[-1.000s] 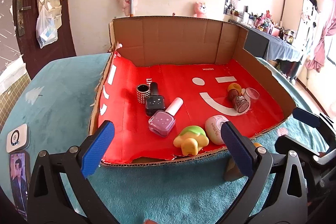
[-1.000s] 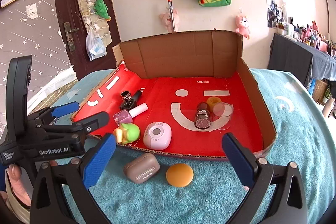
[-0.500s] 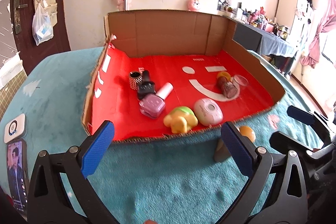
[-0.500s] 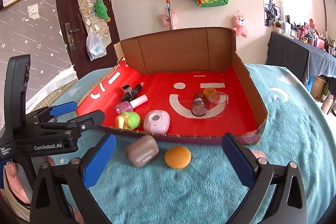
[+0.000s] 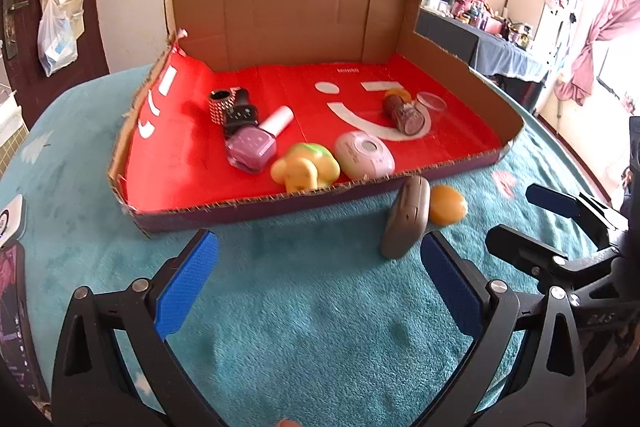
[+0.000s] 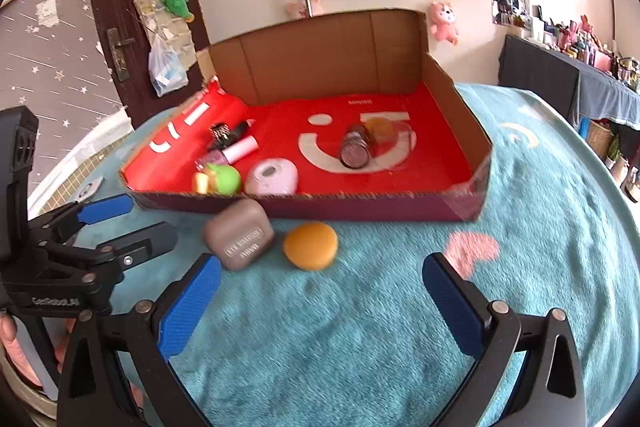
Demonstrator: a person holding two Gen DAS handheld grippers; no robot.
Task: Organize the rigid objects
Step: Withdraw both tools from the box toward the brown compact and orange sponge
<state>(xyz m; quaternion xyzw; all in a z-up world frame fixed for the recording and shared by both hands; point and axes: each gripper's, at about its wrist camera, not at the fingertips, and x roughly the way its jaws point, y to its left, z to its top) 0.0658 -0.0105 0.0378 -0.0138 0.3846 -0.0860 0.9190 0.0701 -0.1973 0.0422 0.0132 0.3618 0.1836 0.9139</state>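
While the grey-brown case [image 6: 239, 239] and the orange puck [image 6: 311, 245] lie on the teal blanket [image 6: 360, 327] just outside the front wall of the cardboard tray [image 6: 360, 209], both views now show them lower and closer to the claws than a second ago, when the tray floor filled most of each picture; both grippers have drawn back and dipped toward the blanket. The case sits just beside the puck, touching or nearly so in the left view, with the case [image 5: 405, 217] nearer the tray's middle and the puck [image 5: 447, 205] to its right. Inside the tray already rest the pink round gadget [image 5: 364, 155], the yellow-green toy [image 5: 306, 167], the purple nail-polish bottle [image 5: 252, 143], a dark bottle with a studded ring [image 5: 222, 103] and a small jar [image 5: 406, 113] with its clear lid. The right gripper [image 6: 320, 303] stands wide open and empty, facing the puck; the left gripper [image 5: 318, 281] is equally spread, holding nothing, with the case just ahead of its right finger. My reading is that the retreat lines up a pick of these two leftovers, the last things outside the tray
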